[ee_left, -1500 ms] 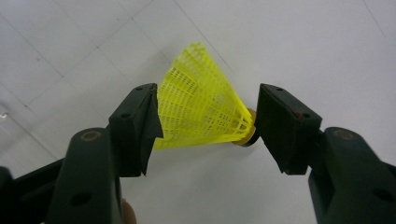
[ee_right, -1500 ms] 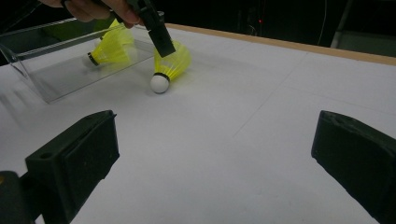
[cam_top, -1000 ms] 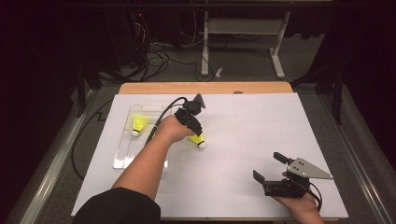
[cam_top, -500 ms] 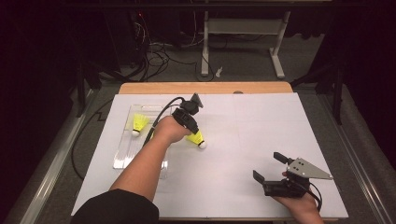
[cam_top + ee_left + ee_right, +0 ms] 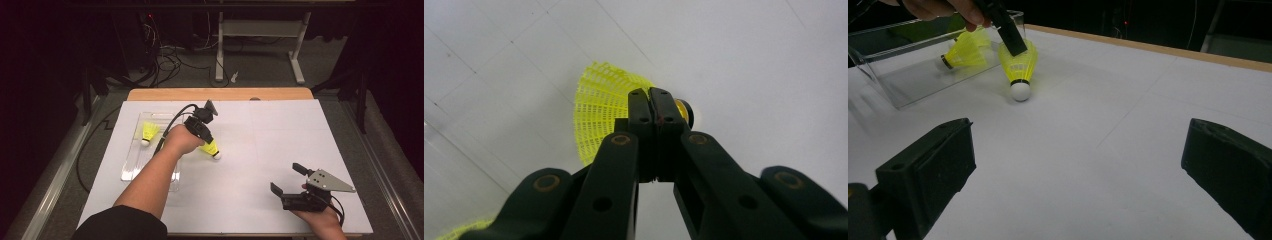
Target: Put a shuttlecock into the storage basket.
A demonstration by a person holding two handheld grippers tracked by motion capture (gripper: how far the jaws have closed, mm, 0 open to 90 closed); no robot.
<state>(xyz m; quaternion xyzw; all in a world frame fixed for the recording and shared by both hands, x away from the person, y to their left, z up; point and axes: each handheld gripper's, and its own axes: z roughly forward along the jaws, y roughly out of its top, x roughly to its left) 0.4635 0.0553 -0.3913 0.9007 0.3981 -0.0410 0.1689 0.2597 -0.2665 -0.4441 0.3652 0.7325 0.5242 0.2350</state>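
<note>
High view: left gripper point(image 5: 212, 148) is clamped on a yellow mesh-skirted shuttlecock with a white cork point(image 5: 212, 149), just right of the clear plastic tray point(image 5: 131, 167) at table left, where a second yellow shuttlecock point(image 5: 148, 133) lies. Left gripper view: jaws pinched together on the skirt edge. Right gripper view: right gripper point(image 5: 1083, 175) idle, jaws spread wide, near right. Judging step: pick made; next is lift and carry left over the tray wall.

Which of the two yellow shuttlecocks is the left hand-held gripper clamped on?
The shuttlecock outside the clear tray, on the white table; the left hand-held gripper pinches its skirt. The other shuttlecock lies inside the tray.
</note>
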